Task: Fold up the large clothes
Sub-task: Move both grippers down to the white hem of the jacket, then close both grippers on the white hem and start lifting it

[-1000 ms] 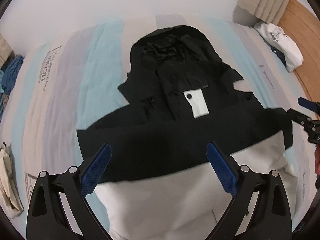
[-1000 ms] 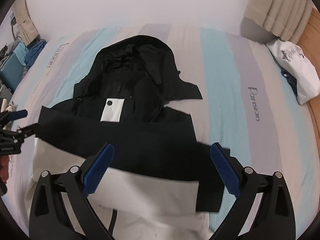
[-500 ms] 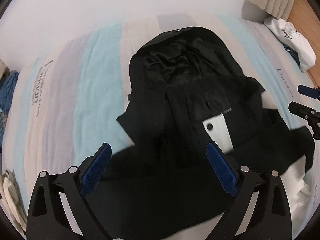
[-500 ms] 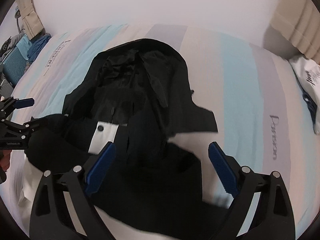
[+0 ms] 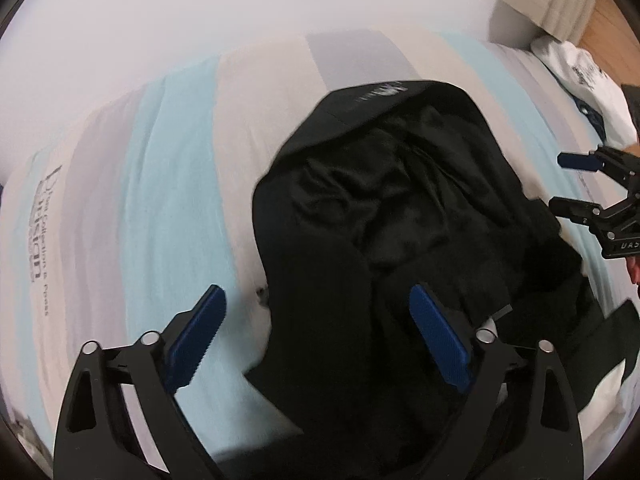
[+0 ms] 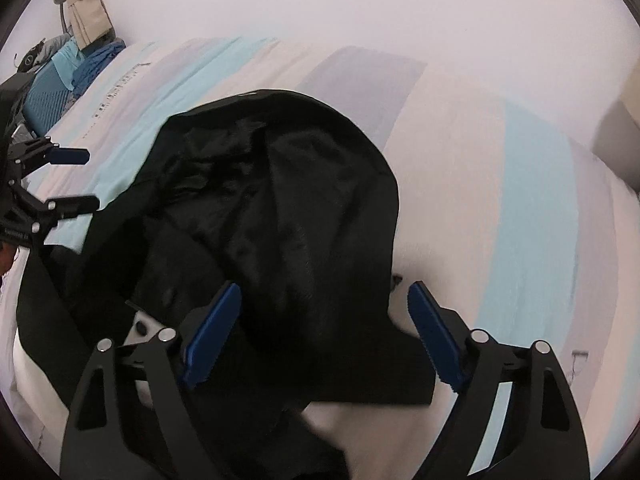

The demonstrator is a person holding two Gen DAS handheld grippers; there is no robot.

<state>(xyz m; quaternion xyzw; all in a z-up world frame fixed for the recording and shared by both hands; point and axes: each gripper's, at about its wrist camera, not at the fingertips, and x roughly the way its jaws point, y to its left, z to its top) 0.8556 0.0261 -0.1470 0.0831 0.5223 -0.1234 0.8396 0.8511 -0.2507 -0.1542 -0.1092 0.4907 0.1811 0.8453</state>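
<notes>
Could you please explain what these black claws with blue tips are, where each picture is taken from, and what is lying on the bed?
There is no robot: a person holds a two-finger claw in each hand, each with a camera looking along its fingers. One view comes from the left claw, the other from the right claw; each also shows the other claw at its edge. On the striped bedspread lies a black hooded jacket, with a white garment at the far corner. Both claws have just been closing a little, yet stand open over the jacket, gripping nothing.
</notes>
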